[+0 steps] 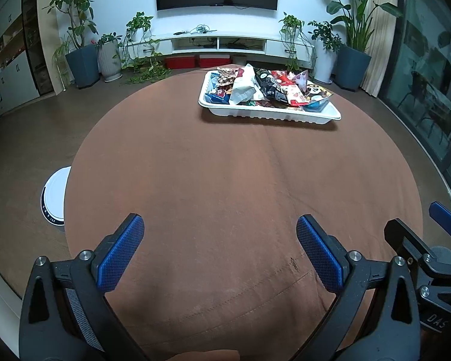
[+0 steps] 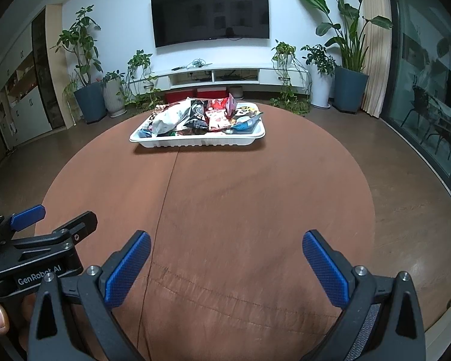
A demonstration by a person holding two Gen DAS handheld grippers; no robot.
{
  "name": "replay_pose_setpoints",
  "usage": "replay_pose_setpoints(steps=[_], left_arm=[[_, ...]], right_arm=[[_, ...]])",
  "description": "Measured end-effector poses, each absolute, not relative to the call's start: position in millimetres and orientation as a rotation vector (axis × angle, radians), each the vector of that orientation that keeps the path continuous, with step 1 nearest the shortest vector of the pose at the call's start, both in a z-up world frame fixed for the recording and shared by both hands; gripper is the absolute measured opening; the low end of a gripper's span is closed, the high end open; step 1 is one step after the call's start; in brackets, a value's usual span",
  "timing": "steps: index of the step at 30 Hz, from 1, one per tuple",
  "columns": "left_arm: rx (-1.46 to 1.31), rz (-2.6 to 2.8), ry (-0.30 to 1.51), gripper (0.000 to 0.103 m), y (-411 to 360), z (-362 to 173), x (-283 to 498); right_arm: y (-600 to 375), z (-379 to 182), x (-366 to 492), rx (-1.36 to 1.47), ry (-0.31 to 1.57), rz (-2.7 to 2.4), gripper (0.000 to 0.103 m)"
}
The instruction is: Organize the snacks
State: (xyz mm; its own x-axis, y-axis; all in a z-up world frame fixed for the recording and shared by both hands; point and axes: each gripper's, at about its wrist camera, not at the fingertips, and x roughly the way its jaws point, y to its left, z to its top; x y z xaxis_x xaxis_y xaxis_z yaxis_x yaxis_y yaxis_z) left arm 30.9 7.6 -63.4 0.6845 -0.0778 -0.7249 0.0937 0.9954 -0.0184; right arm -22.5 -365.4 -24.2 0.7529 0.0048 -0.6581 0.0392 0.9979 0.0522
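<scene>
My left gripper (image 1: 219, 231) and right gripper (image 2: 227, 248) hover with jaws spread wide, holding nothing, well short of the white tray (image 1: 270, 114). It sits across the brown round surface (image 1: 225, 186), long axis crosswise, heaped with snack packets (image 2: 207, 114).

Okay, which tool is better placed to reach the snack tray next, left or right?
Right, slightly. The white tray lies nearly straight ahead of the open right tool, while it lies off to the right of the open left tool.
</scene>
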Motion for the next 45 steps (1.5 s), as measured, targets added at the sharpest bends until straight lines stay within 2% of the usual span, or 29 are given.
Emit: replay_pose_setpoints(steps=[45], left_arm=[[0.012, -0.078, 0.829, 0.103, 9.1, -67.2, 36.8]], right_arm=[[-362.3, -24.8, -22.2, 0.065, 0.728, -0.016, 0.103]])
